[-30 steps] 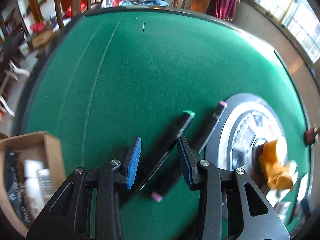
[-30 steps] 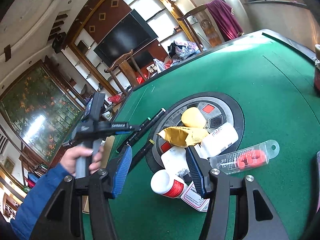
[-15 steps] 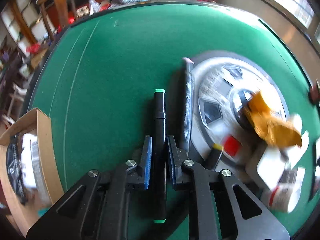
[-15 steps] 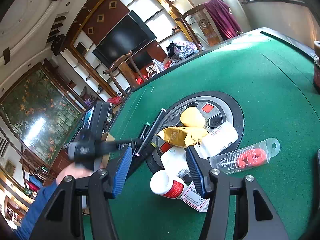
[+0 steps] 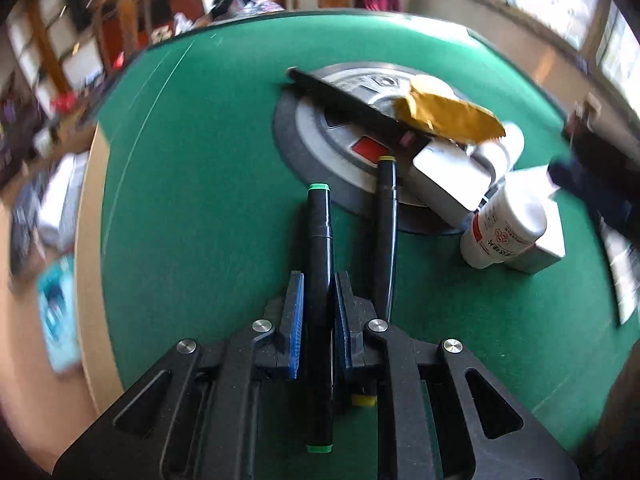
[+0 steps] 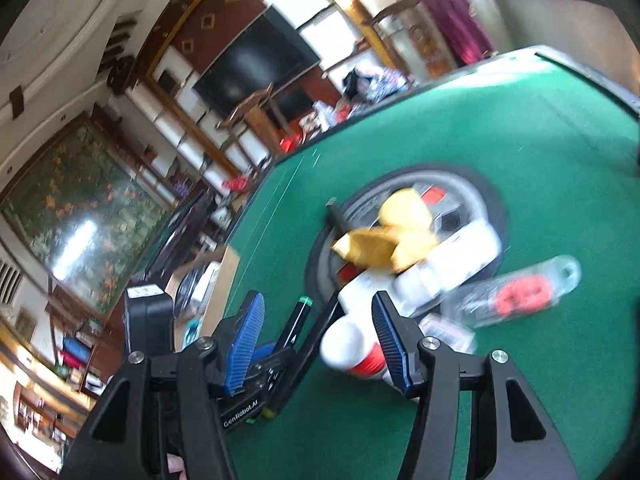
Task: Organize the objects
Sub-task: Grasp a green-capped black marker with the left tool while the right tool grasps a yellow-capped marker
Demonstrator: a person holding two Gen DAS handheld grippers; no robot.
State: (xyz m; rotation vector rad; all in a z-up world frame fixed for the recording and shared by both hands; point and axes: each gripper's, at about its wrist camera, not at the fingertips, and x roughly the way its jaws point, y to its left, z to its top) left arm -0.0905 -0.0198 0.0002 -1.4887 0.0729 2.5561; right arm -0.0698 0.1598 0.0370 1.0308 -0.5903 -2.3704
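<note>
- Left gripper (image 5: 318,304) clamped on a black marker with green end caps (image 5: 319,240), blue pads pressed against its barrel on both sides
- Marker running lengthwise between the fingers, one green cap forward over the green felt table (image 5: 200,184), the other back under the gripper body
- Just beside it on the right, a second black marker with yellow ends (image 5: 386,232), its far tip resting on the edge of the round grey disc (image 5: 316,120) set in the table
- On the disc, a third dark pen (image 5: 340,98) lying diagonally, its near end tucked under a crumpled yellow packet (image 5: 448,114)
- White boxes and a white bottle with a red label (image 5: 504,228) piled at the disc's near right edge
- Right gripper (image 6: 318,340) spread wide, holding nothing, hovering above that same white bottle (image 6: 352,350)
- Clear tube with red contents (image 6: 520,294) lying on the felt to the right of the pile
- Cardboard box (image 5: 86,216) at the table's left edge, contents blurred
</note>
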